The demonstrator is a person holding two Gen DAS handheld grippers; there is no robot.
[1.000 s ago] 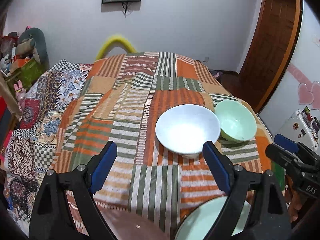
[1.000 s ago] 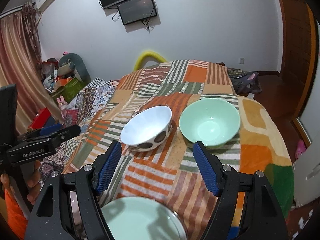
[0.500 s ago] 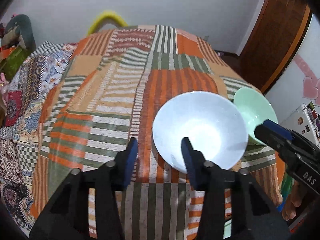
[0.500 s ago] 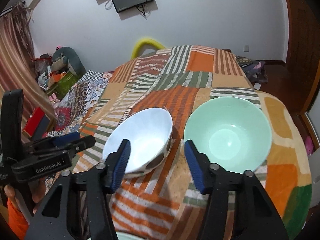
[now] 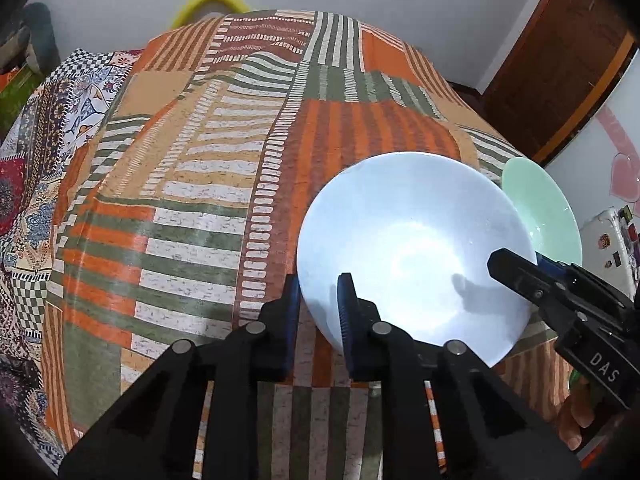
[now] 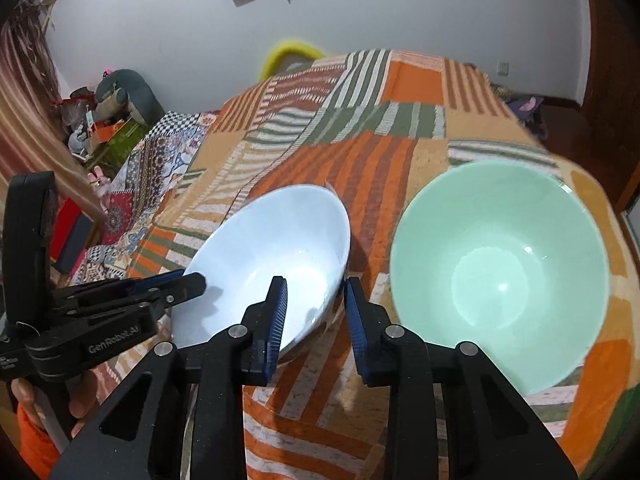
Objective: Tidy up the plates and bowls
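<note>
A white bowl (image 5: 420, 248) (image 6: 280, 240) stands on the patchwork tablecloth (image 5: 200, 200), with a pale green bowl (image 5: 544, 208) (image 6: 500, 272) close on its right. My left gripper (image 5: 318, 304) (image 6: 188, 282) is closing on the white bowl's near left rim, one pad outside and one inside. My right gripper (image 6: 316, 312) (image 5: 520, 272) is closing on the same bowl's right rim. Its left pad is inside and its right pad is in the gap beside the green bowl. Both pairs of pads look pressed on the bowl wall.
The cloth-covered table (image 6: 360, 160) drops away at its right edge toward a wooden door (image 5: 560, 60). Toys and boxes (image 6: 112, 120) are piled at the left wall. A yellow curved chair back (image 6: 292, 50) shows behind the table. A person's hand (image 5: 576, 420) holds the right gripper.
Both grippers came down and forward onto the white bowl, and their jaws went from wide to narrow around its rim. The plates at the near edge have left both views.
</note>
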